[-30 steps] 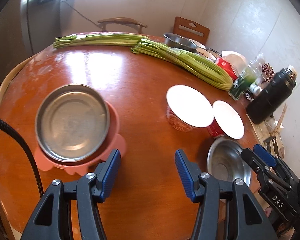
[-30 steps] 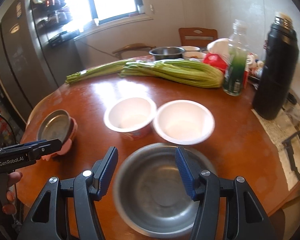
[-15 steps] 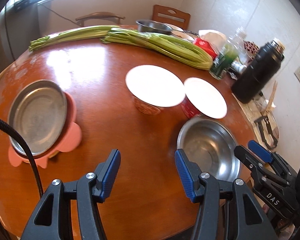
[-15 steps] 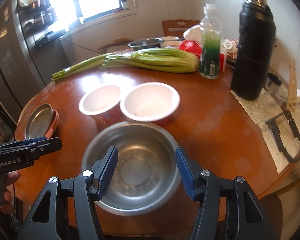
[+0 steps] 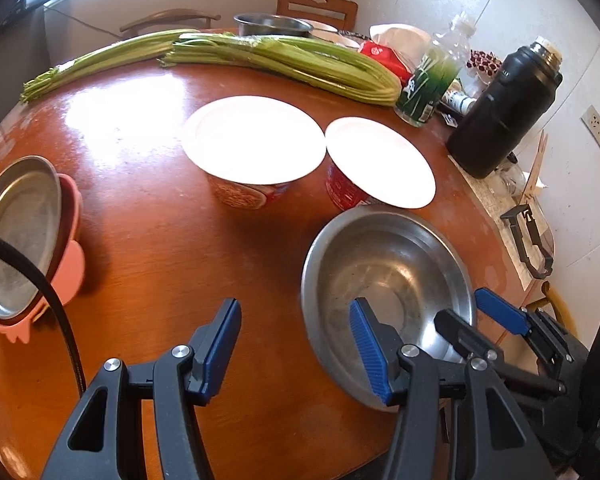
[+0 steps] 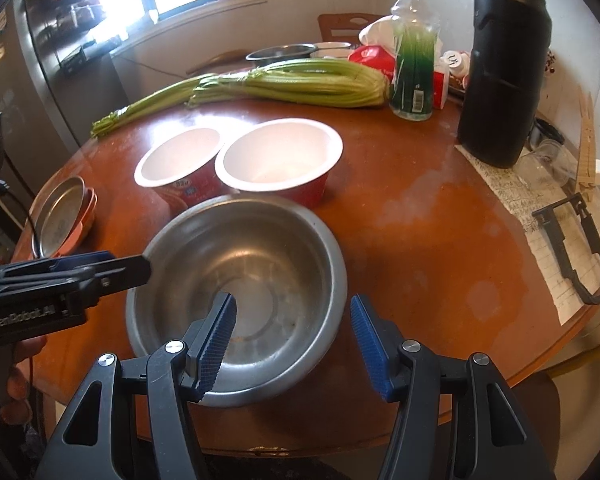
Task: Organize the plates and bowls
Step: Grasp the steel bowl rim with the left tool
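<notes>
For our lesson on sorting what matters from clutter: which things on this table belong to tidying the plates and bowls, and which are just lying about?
Belong to the job:
steel bowl
two white paper bowls
steel plate on the pink plate

Just lying about:
celery
black flask
green bottle
red packet

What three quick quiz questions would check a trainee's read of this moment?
1. True or false: the right gripper is shut on the steel bowl.
2. What lies under the steel plate? A) pink plate B) white bowl C) flask
3. Fill in: the two white bowls stand ____ each other, just beyond the steel bowl.

Key
1. False: its jaws are open, with the bowl's near rim between them.
2. A, the pink plate.
3. Beside; whether their rims touch I cannot tell.
</notes>
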The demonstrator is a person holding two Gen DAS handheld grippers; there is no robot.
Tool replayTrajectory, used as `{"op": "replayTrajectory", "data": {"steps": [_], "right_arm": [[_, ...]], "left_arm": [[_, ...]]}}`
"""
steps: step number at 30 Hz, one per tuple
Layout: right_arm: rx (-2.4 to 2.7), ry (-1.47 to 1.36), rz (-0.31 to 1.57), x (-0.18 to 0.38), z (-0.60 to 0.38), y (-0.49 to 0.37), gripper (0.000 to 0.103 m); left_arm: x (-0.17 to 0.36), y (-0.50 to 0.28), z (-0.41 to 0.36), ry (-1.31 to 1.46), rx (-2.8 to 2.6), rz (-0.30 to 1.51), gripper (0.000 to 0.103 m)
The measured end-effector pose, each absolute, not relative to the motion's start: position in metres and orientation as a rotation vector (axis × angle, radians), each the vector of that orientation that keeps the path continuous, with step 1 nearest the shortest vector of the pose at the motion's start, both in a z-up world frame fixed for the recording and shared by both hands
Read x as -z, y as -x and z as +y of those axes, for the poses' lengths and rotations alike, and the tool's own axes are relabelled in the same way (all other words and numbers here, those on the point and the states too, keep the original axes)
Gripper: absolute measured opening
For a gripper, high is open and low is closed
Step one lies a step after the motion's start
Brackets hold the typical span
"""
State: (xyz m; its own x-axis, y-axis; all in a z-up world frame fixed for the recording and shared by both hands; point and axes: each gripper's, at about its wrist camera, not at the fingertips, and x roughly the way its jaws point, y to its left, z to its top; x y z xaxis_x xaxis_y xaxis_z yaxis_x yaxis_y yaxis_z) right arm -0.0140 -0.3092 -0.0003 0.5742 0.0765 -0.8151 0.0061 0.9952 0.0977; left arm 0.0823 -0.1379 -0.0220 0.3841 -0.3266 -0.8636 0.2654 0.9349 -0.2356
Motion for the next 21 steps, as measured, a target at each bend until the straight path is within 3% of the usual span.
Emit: {"op": "replayTrajectory", "data": {"steps": [21], "right_arm": [[-0.085, -0.044, 1.013, 0.012, -0.295, 0.002, 0.063]], "left_arm": [[0.052, -0.105, -0.156, 0.2, 0.558, 1.24, 0.056]]}}
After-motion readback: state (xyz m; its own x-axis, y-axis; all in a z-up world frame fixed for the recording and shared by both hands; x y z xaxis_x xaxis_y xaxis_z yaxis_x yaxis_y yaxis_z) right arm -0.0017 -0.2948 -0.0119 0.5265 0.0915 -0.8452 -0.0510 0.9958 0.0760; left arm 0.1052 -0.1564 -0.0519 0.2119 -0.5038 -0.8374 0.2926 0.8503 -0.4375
